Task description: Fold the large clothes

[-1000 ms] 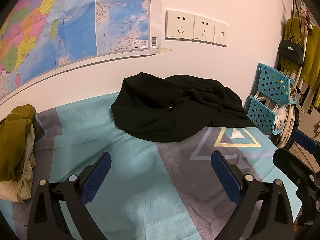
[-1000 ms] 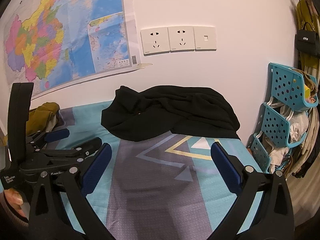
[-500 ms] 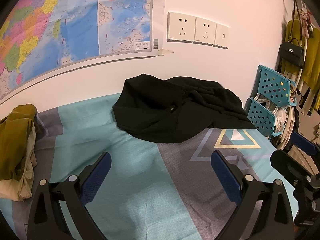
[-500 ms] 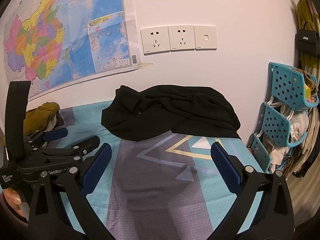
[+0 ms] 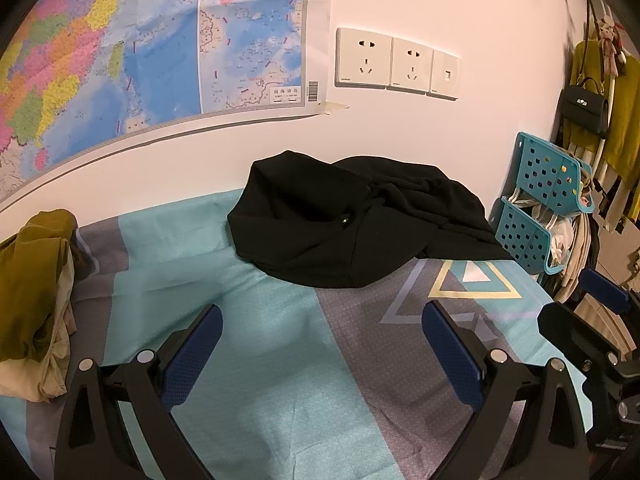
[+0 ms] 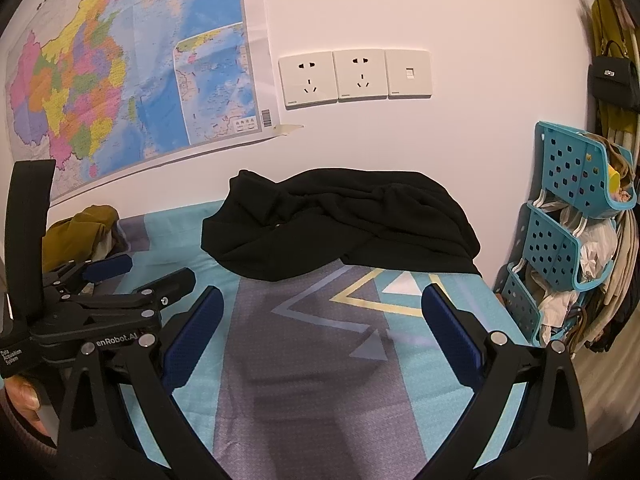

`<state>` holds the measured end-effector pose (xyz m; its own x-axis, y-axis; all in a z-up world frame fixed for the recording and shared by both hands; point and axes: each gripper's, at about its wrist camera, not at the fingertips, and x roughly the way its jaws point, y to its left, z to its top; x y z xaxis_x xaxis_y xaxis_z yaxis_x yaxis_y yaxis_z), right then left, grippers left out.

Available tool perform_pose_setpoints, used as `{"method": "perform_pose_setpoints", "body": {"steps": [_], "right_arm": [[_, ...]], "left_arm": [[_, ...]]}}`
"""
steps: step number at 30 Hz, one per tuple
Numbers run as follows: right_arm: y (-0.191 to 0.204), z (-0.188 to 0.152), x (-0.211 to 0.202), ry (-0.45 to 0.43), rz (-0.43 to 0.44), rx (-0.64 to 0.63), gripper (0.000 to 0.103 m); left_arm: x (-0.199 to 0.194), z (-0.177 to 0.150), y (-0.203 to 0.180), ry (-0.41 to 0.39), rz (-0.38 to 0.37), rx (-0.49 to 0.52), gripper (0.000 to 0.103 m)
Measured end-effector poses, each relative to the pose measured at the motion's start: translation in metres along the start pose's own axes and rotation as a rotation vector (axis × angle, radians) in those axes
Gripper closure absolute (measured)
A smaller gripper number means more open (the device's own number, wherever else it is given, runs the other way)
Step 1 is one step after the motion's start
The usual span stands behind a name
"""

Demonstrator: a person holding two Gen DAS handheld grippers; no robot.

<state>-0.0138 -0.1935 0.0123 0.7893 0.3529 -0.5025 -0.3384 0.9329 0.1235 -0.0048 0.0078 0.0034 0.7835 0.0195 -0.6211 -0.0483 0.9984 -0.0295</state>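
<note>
Both grippers, left gripper [image 5: 320, 344] and right gripper [image 6: 320, 328], are held wide open and empty. A crumpled black garment [image 5: 352, 220] is faced, presumably for a first grasp.

A bed [image 5: 248, 344] covered by a teal and grey sheet with triangle outlines carries a crumpled black garment [image 5: 352, 220] at its far edge against the wall. An olive and beige pile of clothes [image 5: 34, 300] lies at its left end.
</note>
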Motion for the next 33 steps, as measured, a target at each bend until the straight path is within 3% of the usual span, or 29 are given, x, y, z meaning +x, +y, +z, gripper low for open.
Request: {"method": "perform_pose_setpoints", "body": {"steps": [33], "right_arm": [[-0.001, 0.0011, 0.0003, 0.001, 0.0, 0.002, 0.005]], "left_arm": [[-0.0028, 0.0039, -0.0015, 0.004, 0.002, 0.002, 0.007]]}}
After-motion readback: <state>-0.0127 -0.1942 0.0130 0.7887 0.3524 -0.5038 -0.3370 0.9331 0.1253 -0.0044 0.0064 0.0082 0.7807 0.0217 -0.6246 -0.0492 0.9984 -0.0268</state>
